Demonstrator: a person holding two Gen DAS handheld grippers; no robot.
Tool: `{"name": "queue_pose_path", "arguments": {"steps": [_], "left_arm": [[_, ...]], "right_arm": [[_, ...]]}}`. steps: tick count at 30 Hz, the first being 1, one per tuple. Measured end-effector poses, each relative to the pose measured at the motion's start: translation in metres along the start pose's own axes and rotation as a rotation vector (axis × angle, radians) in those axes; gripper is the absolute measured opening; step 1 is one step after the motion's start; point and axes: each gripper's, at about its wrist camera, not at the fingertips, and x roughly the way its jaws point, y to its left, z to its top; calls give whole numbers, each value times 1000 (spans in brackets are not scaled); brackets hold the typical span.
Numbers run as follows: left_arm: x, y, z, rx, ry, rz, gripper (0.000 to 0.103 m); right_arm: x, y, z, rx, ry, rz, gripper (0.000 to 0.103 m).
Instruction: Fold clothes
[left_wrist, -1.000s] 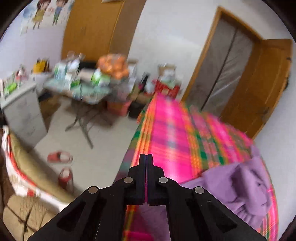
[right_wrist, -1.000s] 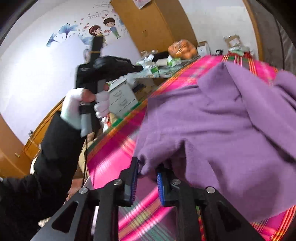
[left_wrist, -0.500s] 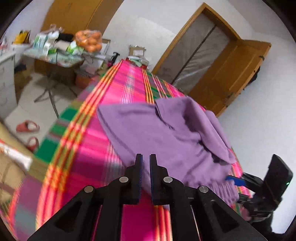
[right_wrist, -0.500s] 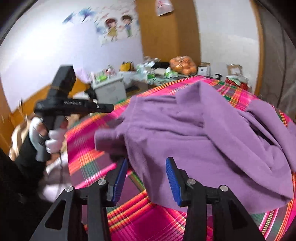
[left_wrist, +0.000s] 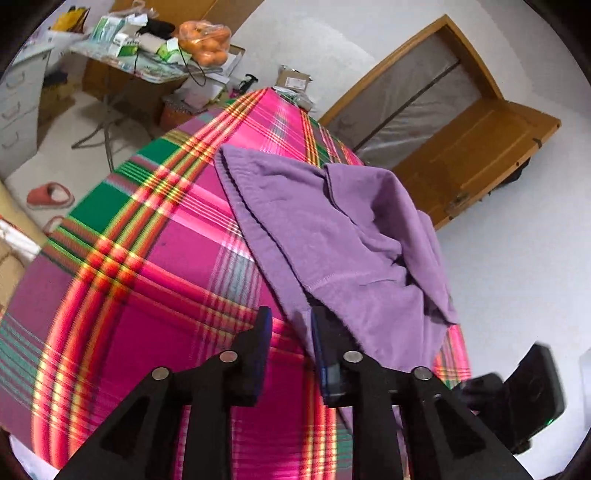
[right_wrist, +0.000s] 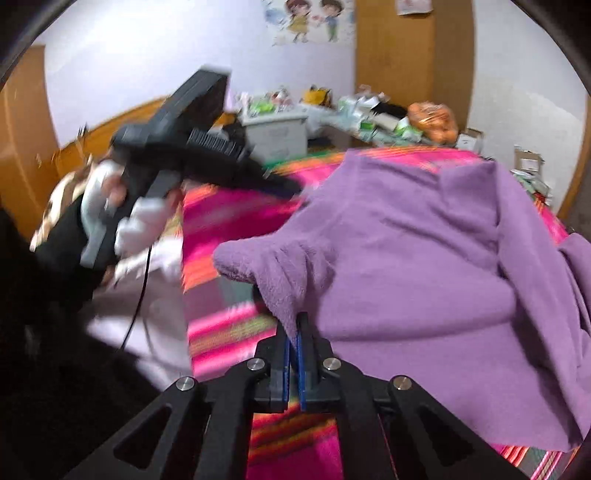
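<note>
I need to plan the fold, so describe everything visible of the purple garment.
The purple garment is a soft, fleecy top, rumpled rather than flat, with a stitched hem and loose folds piled on its far side. It lies on the pink plaid bedcover. The right gripper is closing, pinching a bunched corner. The left gripper is opening, an edge of the cloth between its fingers, not yet clamped.
</note>
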Motion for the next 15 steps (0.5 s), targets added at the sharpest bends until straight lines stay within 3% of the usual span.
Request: {"name": "queue_pose_path", "arguments": {"steps": [4,8,12,15], "left_arm": [[8,-3,-3,-20,24,-41,25],[14,-8,-4,-45,34,-86,39],[22,-13,-5,-72,61,-148,40],[28,-20,-4,-63,60,-131,40]], "right_arm": [[-6,-12,-7,62,-11,37,7],[-10,-6,-9,54,-17,40,13],[-5,-4,-9,58,-14,46,16],[-3,-5,-10,70,-22,50,16]]}}
